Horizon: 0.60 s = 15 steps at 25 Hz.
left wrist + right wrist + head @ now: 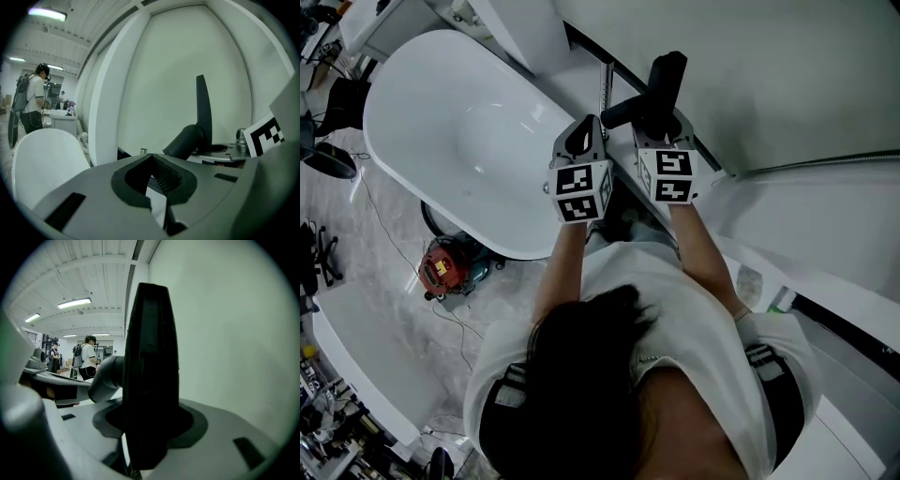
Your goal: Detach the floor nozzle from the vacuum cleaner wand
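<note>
The black floor nozzle stands upright between the jaws of my right gripper, which is shut on its lower part. In the right gripper view the nozzle fills the middle, and its round neck bends off to the left from that gripper. The neck's end shows free, with no wand on it. My left gripper sits just left of the nozzle, apart from it. Its jaws are shut with nothing between them. A thin silver tube rises behind it; I cannot tell whether it is the wand.
A large white bathtub lies to the left below the grippers. On the marble floor beside it sits a red machine with a cable. A white wall panel stands close behind the nozzle. People stand far off.
</note>
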Motion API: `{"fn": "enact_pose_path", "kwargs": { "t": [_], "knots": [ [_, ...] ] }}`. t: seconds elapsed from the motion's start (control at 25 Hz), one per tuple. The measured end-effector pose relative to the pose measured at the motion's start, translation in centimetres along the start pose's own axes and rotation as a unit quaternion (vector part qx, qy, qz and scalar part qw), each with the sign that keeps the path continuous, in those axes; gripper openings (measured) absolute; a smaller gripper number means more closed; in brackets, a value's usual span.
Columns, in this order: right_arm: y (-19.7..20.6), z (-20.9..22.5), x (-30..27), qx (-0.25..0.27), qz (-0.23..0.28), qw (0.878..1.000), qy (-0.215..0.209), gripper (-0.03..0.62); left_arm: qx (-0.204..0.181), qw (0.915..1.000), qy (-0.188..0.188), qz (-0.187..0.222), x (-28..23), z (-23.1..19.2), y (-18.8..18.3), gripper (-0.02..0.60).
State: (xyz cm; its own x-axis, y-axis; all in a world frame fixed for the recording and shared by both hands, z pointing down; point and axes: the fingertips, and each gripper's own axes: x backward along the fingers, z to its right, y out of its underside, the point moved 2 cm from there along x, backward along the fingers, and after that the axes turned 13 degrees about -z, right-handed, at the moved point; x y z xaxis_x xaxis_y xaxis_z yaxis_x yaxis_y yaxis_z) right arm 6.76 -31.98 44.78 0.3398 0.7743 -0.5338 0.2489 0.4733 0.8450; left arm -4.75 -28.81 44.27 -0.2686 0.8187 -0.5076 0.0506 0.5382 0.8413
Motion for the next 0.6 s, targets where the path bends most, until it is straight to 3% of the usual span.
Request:
{"fn": "enact_pose_path", "kwargs": {
  "t": [0.6],
  "knots": [
    [-0.8,1.1,-0.5,0.004,0.003,1.0,0.002,0.224,0.001,0.9999,-0.011,0.0,-0.6,-0.2,-0.7,0.003]
  ]
}}
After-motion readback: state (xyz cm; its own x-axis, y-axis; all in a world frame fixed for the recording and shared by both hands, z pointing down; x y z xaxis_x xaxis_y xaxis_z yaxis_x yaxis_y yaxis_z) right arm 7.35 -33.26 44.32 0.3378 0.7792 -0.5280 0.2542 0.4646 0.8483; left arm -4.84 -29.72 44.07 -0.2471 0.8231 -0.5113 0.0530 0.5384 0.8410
